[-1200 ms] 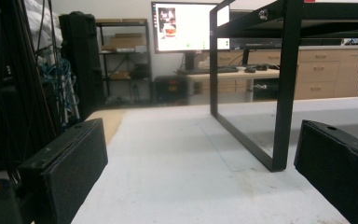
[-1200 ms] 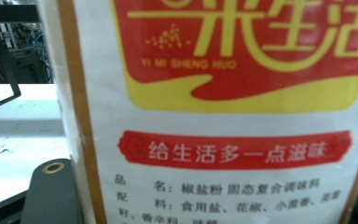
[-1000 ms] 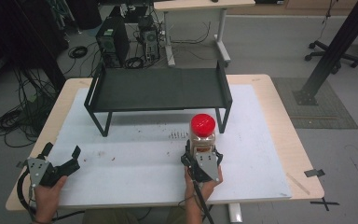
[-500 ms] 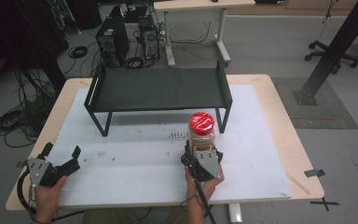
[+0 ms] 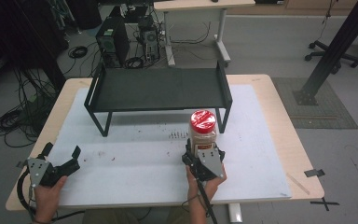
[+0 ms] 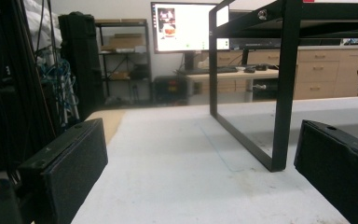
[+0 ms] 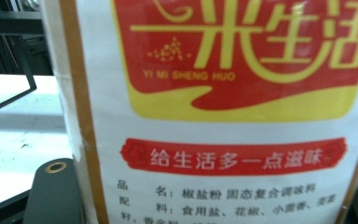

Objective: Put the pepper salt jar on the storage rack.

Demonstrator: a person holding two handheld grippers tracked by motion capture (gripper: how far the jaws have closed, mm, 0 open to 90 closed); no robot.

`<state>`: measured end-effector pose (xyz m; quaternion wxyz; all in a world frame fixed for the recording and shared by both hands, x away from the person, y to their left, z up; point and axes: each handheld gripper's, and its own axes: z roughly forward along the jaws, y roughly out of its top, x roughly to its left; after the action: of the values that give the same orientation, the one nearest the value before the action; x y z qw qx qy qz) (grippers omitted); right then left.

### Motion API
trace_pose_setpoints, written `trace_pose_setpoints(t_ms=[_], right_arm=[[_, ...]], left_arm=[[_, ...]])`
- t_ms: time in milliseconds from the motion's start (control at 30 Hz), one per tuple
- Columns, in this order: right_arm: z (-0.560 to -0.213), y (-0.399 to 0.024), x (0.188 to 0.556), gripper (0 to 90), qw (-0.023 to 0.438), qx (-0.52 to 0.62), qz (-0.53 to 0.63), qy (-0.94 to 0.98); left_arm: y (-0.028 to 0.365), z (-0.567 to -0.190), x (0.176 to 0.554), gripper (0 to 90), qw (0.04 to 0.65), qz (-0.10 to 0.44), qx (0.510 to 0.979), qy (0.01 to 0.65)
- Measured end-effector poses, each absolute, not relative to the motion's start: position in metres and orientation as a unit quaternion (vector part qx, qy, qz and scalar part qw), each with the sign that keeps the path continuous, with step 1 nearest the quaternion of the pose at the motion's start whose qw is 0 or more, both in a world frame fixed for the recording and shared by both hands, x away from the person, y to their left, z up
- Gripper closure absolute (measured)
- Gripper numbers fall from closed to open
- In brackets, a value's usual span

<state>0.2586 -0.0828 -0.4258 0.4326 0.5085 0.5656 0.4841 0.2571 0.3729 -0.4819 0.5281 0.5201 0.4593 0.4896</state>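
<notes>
A clear seasoning jar (image 5: 202, 135) with a red lid (image 5: 203, 120) stands upright on the white mat (image 5: 135, 163), just in front of the black rack's (image 5: 158, 88) right front leg. My right gripper (image 5: 203, 151) is shut on the jar's lower body from the near side. In the right gripper view the jar's red and yellow label (image 7: 223, 112) sits right up against the camera, between the two jaws of the right gripper (image 7: 209, 198). My left gripper (image 5: 61, 153) rests open near the table's front left corner. Its wide-apart jaws hold nothing in the left gripper view (image 6: 200, 182).
The rack stands across the back of the mat, and its left front leg (image 6: 286, 93) rises ahead of my left gripper. Small specks (image 5: 177, 135) lie on the mat left of the jar. The wooden table edge (image 5: 303, 154) runs to the right.
The jar's lid has shifted very slightly away from me, with the right gripper still on the jar. The left gripper has stayed where it was.
</notes>
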Motion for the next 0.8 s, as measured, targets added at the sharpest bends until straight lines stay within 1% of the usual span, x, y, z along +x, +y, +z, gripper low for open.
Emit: trace_pose_setpoints(t_ms=[367, 800], right_arm=[[-0.409, -0.085, 0.253, 26.3, 0.429, 0.504, 0.486, 0.571], [-0.383, -0.089, 0.248, 26.2, 0.412, 0.501, 0.5, 0.574]], left_arm=[[0.373, -0.482, 0.257, 2.9, 0.528, 0.489, 0.52, 0.46], [0.373, -0.482, 0.257, 2.9, 0.527, 0.49, 0.519, 0.461]])
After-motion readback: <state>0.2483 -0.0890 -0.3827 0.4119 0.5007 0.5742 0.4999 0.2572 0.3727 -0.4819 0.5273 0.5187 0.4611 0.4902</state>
